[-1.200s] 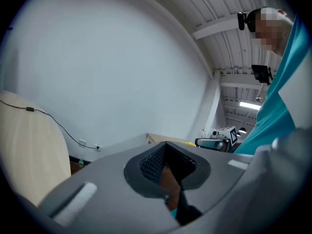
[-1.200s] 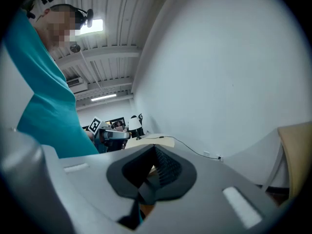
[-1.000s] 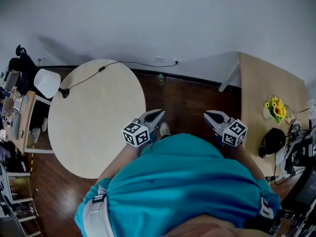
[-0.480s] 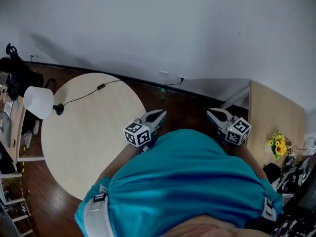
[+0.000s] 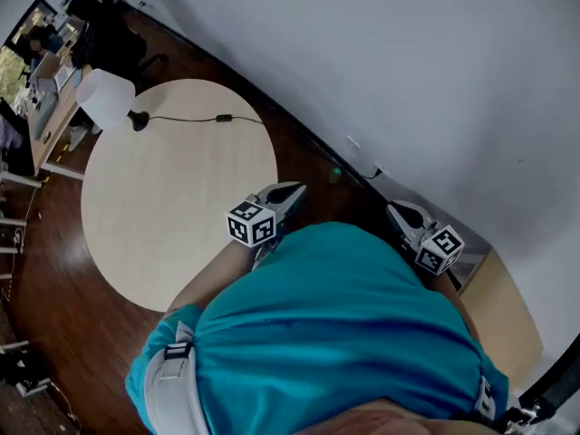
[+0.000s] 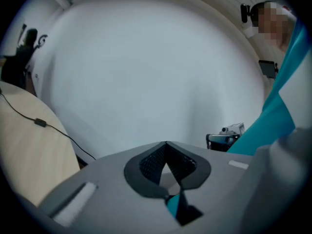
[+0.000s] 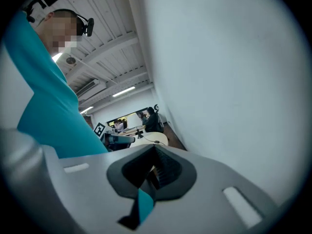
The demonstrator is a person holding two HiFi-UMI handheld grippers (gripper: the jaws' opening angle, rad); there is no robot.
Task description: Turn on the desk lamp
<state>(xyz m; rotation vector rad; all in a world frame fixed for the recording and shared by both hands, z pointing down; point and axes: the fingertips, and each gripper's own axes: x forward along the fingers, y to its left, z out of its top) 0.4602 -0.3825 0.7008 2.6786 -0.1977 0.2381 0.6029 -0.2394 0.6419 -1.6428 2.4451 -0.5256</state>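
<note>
The desk lamp (image 5: 106, 99), with a white shade and a black base, stands at the far left edge of the round pale table (image 5: 172, 207). Its black cord runs right along the table's far side through an inline switch (image 5: 224, 118), which also shows in the left gripper view as the switch (image 6: 40, 123). My left gripper (image 5: 290, 191) is held at the person's waist by the table's right edge, jaws shut and empty, far from the lamp. My right gripper (image 5: 397, 209) hangs over the dark floor, also shut on nothing.
A white wall (image 5: 408, 80) runs close behind the table, with a socket (image 5: 353, 142) low on it. Dark wood floor (image 5: 54, 270) surrounds the table. Desks with seated people (image 5: 41, 43) crowd the upper left. Another pale tabletop (image 5: 507, 306) lies at the lower right.
The head view has swung round, so the table and lamp now sit higher and more tilted in the picture. Both grippers stay shut at the person's waist.
</note>
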